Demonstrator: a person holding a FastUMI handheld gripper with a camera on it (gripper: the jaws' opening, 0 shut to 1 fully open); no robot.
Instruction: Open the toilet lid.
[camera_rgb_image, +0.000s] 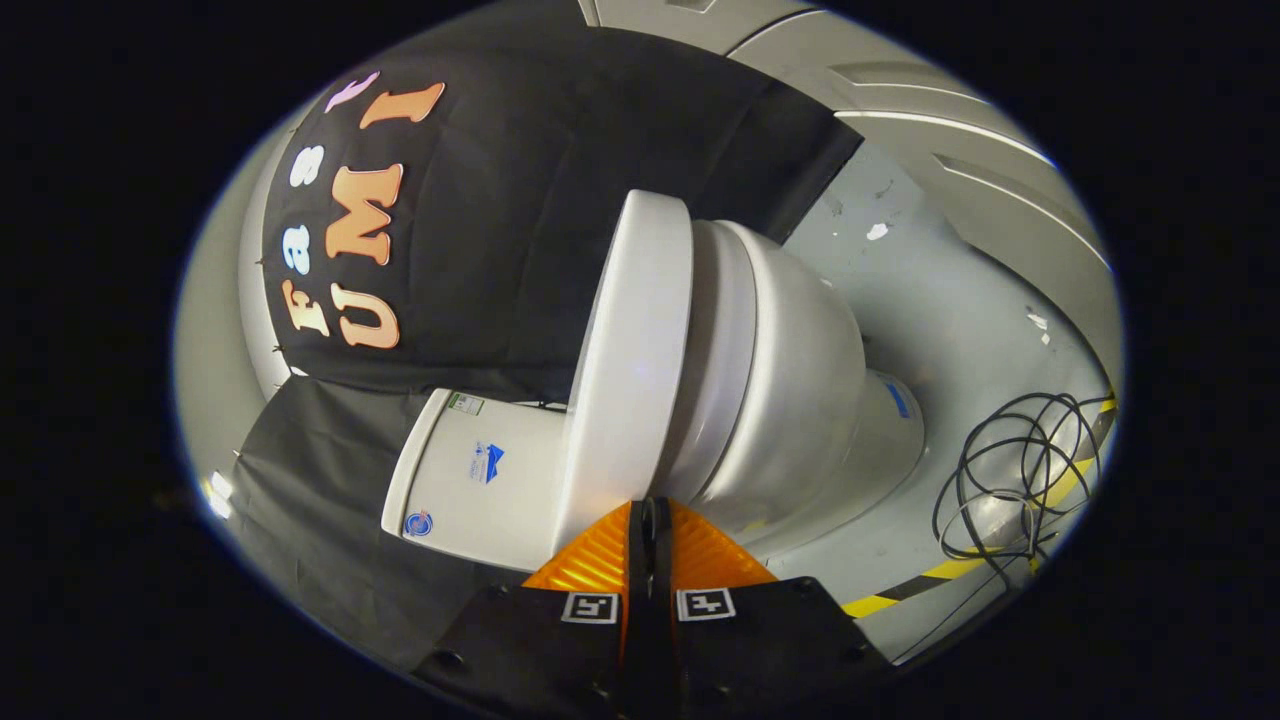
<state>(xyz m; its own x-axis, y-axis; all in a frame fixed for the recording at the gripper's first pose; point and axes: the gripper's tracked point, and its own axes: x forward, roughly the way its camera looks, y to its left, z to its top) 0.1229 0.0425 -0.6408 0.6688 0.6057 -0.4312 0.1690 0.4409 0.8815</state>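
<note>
The view is rolled on its side, so the toilet (800, 370) lies sideways across it. It is glossy white ceramic, rounded and smooth, with a bulging bowl that narrows toward a foot on the pale grey floor (960, 300). The lid (635, 360) is a thin, smooth oval slab with a soft rounded rim, lifted a little way off the seat (722, 350), leaving a narrow wedge of gap between the two. The boxy tank (480, 480) sits behind it, flat-sided with rounded corners and a few small stickers.

The gripper (652, 515) has its two ribbed fingers (600, 555) pressed close together, with just a dark slit between them. Their tips sit right at the near edge of the lid, where lid and seat part; whether anything is pinched there I cannot tell.

Matte black cloth (540, 200) hangs wrinkled behind the tank. A loose tangle of thin black cable (1010, 480) lies on the floor beside the bowl, near a yellow and black striped tape line (900, 597).
</note>
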